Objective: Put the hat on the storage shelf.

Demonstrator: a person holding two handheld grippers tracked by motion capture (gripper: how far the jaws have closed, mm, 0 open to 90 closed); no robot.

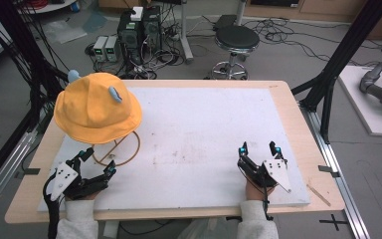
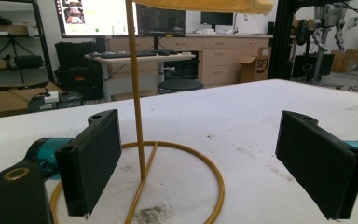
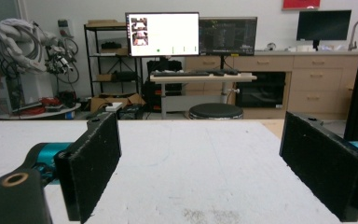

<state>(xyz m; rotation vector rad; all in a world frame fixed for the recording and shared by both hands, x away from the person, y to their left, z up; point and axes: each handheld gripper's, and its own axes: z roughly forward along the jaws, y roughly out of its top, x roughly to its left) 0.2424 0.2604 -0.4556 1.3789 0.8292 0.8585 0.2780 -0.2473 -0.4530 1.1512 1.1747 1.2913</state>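
Observation:
A yellow bucket hat (image 1: 97, 107) with small blue ears hangs on a gold wire stand (image 1: 122, 151) at the left of the white board (image 1: 199, 134). My left gripper (image 1: 98, 162) rests open at the board's front left, just short of the stand's ring base. In the left gripper view the thin pole (image 2: 135, 88) and ring base (image 2: 214, 177) stand between and ahead of the spread jaws (image 2: 205, 163), with the hat's brim (image 2: 209, 5) at the top. My right gripper (image 1: 259, 148) lies open at the front right, nothing between its jaws (image 3: 205, 168).
The board lies on a wooden table (image 1: 298, 114). A small wooden stick (image 1: 318, 194) lies at the table's front right corner. Behind the table stand a black stool (image 1: 236, 44), computer boxes (image 1: 139, 30) and cables on the floor. Black frame posts (image 1: 348, 50) flank the table.

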